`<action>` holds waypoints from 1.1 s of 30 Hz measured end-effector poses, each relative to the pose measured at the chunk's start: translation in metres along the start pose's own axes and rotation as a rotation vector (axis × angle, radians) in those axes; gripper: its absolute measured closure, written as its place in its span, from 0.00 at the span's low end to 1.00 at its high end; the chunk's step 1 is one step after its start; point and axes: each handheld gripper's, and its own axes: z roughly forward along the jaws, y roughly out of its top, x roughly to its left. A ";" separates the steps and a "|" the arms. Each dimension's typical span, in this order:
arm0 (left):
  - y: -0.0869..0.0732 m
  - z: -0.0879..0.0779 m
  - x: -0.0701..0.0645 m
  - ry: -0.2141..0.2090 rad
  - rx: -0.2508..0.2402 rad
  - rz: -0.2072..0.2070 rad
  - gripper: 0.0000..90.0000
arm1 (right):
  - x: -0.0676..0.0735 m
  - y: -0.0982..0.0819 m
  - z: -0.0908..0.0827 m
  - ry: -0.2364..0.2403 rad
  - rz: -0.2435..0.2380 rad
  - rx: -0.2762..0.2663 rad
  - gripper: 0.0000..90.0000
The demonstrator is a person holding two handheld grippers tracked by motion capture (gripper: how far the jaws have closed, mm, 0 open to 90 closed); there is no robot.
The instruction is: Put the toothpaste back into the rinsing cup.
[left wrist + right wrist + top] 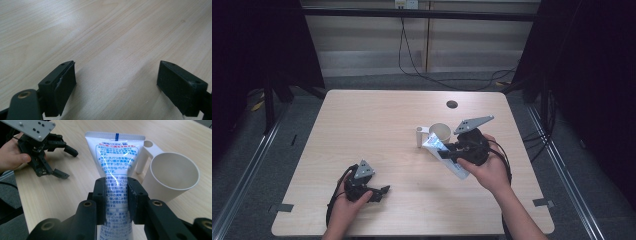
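A person at a pale wooden table (377,120) works a pair of hand-held tongs, the right gripper (116,195) pinching a white toothpaste tube (115,160) across its middle, both black jaws pressed flat against the printed film. Much of the tube is hard to follow: in the right gripper view its lower end runs out of frame behind the jaws, and the small print on it is too fine to read. In the high view the tube (460,171) is mostly covered by the right gripper (451,151) and the right hand (488,169), with only its lit crimped end and a white strip beneath the hand showing.

The crimped end sticks out past the right jaws' tips, pointing towards a cream cup (172,175) that stands just beside and beyond the jaws, its handle (146,155) close behind the tube. Whether the tube touches the cup cannot be told.

The left gripper (116,87) sits well apart from the tube, jaws spread wide with bare tabletop between them; its own view offers little beyond wood grain. The high view places the left gripper (379,192) low on the table in the left hand (346,205), while the right gripper view catches the left hand (11,155) from across the table, its wrist cut off at the frame's edge.
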 end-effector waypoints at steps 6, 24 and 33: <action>0.000 0.000 0.000 0.000 0.000 0.000 0.17 | -0.005 0.002 -0.002 -0.006 0.031 -0.058 0.79; 0.000 0.000 0.000 0.000 0.001 0.001 0.17 | -0.018 0.012 -0.008 -0.096 0.068 -0.200 0.79; 0.000 0.000 0.000 -0.001 0.001 0.000 0.17 | -0.023 0.017 -0.006 -0.130 0.082 -0.239 0.80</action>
